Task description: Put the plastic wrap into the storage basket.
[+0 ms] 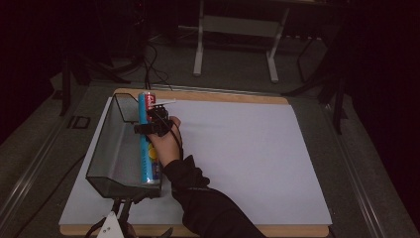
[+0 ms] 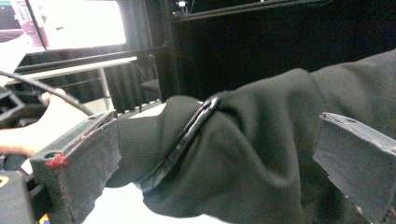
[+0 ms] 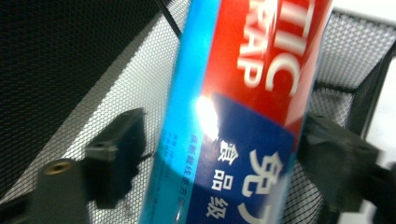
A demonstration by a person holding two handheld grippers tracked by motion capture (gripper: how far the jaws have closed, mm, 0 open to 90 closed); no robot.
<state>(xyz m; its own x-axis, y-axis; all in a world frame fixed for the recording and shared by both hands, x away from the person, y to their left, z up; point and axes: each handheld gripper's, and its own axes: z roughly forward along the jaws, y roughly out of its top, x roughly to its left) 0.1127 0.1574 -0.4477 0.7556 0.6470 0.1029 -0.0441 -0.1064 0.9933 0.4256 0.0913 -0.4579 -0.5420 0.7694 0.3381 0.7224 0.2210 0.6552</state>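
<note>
High view: white sheet [image 1: 237, 148] covered a wooden board [image 1: 208, 95] on the table. A dark mesh basket [image 1: 115, 148] sat at the sheet's 9 o'clock side, long axis running 12 to 6. A plastic wrap box [image 1: 147, 158], blue and red, lay along the basket's 3 o'clock wall, its red end toward 12 o'clock. The right hand [image 1: 166, 144] came in from 6 o'clock in a dark sleeve [image 1: 208, 208], with the right gripper [image 1: 156, 124] over the box near its 12 o'clock half. The left gripper [image 1: 116, 218] sat at the basket's 6 o'clock end, low at the frame edge; grip on the basket there too dark to tell.

Left gripper view: its two black jaws stood wide apart, one at 8 o'clock, one at 4 o'clock, nothing pinched between the pads. Behind them the dark sleeve crossed the frame with a black cable [image 2: 182, 140] lying over it. The right hand [image 2: 42, 126] was at 9 o'clock.

Right gripper view: plastic wrap box [image 3: 243, 116] ran up the middle from 6 to 12 o'clock, red above, blue below, between the jaws. The jaw at 8 o'clock stood clear of the box with a visible gap; the jaw at 4 o'clock was right by its edge, contact unclear. So spread, not clamping. Basket mesh [image 3: 140, 84] lay behind.
</note>
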